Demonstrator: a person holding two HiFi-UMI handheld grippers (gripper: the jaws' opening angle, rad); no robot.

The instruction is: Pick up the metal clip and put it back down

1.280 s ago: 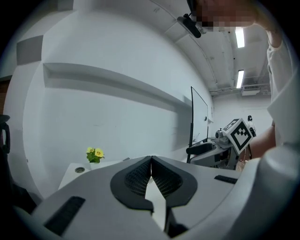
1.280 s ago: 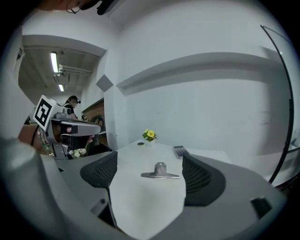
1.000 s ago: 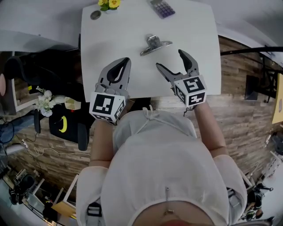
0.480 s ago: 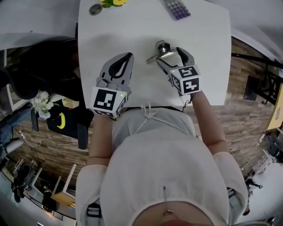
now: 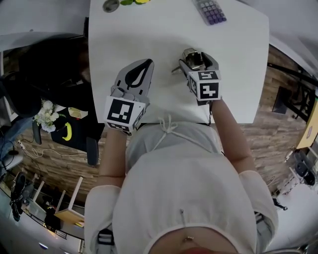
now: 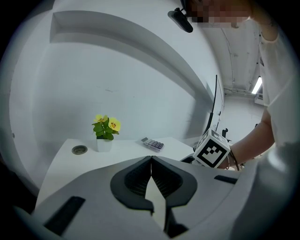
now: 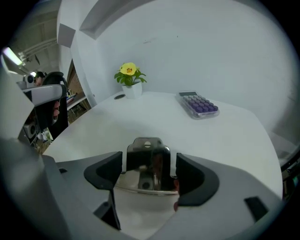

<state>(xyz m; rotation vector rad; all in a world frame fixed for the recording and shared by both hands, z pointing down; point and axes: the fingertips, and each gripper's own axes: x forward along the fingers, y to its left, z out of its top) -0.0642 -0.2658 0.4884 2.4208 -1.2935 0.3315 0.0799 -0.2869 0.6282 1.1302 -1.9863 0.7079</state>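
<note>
The shiny metal clip (image 5: 191,54) lies on the white table (image 5: 149,34), right of the middle. My right gripper (image 5: 197,60) straddles it, one jaw on each side. In the right gripper view the clip (image 7: 149,161) fills the space between the jaws of the right gripper (image 7: 149,172). The jaws are closing, and a thin gap still shows beside each pad. My left gripper (image 5: 144,65) hovers over the table's near left part. Its jaws are shut with nothing between them, tips meeting in the left gripper view (image 6: 151,161).
A purple-keyed calculator (image 5: 209,10) lies at the table's far right. A small potted yellow flower (image 7: 130,79) and a round dark disc (image 5: 110,6) sit at the far left. The table's near edge runs just under both grippers; chairs and clutter stand on the floor to the left.
My right gripper has moved forward onto the clip, so its jaws now flank it, and they have narrowed a little. The left gripper has stayed near the front edge.
</note>
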